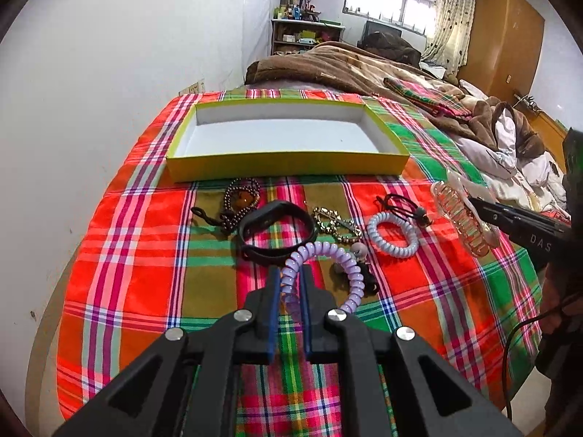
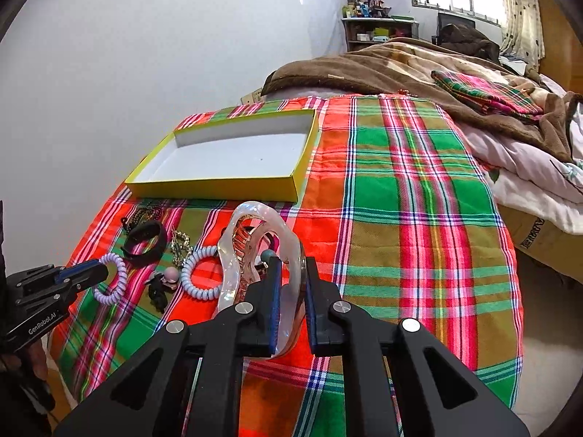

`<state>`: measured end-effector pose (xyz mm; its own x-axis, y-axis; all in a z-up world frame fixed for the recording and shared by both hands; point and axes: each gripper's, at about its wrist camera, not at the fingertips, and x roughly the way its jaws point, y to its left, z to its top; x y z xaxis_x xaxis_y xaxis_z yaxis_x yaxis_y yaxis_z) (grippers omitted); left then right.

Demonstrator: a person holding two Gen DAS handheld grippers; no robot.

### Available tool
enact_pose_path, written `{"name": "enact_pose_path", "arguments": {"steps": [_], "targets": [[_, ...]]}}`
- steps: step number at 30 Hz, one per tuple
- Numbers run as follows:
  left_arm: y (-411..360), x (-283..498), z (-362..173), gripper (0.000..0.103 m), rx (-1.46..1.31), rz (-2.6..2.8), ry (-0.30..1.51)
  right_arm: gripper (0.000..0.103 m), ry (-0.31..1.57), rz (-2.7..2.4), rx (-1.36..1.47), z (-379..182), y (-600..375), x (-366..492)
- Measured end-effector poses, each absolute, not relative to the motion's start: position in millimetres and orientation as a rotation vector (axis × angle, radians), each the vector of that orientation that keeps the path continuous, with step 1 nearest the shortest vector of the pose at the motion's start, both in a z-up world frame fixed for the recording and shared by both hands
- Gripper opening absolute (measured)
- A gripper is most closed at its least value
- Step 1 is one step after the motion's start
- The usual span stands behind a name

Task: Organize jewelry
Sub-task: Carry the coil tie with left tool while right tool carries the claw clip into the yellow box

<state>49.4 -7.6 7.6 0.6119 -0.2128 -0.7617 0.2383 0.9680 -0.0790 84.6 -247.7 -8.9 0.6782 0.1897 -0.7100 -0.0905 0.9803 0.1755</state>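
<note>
While both my grippers point down at a plaid cloth point(image 1: 145, 218), each is clamped on one piece. My left gripper point(image 1: 291, 287) has its jaws nearly together on a lilac coil tie point(image 1: 328, 255) at lower centre of its view; the coil arcs up and to the right from the pads. My right gripper point(image 2: 291, 280) is pinched just as tight on the rim of a clear claw clip point(image 2: 251, 255), held on edge at the centre of its view, its long axis running away from me toward the box point(image 2: 215, 184).

The box, yellow outside and white inside, lies open in the upper middle of the left view, its long side across the frame. Between it and my pads lie a bead string point(image 1: 240, 196), a black band point(image 1: 277, 225), a metal chain point(image 1: 335, 224) and a pale blue coil point(image 1: 393, 235). The cloth to the right of the box is bare; a white wall point(image 1: 109, 73) stands close on the left.
</note>
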Motion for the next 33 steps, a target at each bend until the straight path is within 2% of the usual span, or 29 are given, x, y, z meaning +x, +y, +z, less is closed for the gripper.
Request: {"name": "enact_pose_path", "arguments": {"steps": [14,33], "targets": [[9,77,30,0.011,0.007,-0.228,0.822,0.012,0.762,0.124,0.127,19,-244,98],[28,166,36,0.011,-0.057,-0.210,0.796,0.012,0.737,0.078,0.094,27,-218,166]]}}
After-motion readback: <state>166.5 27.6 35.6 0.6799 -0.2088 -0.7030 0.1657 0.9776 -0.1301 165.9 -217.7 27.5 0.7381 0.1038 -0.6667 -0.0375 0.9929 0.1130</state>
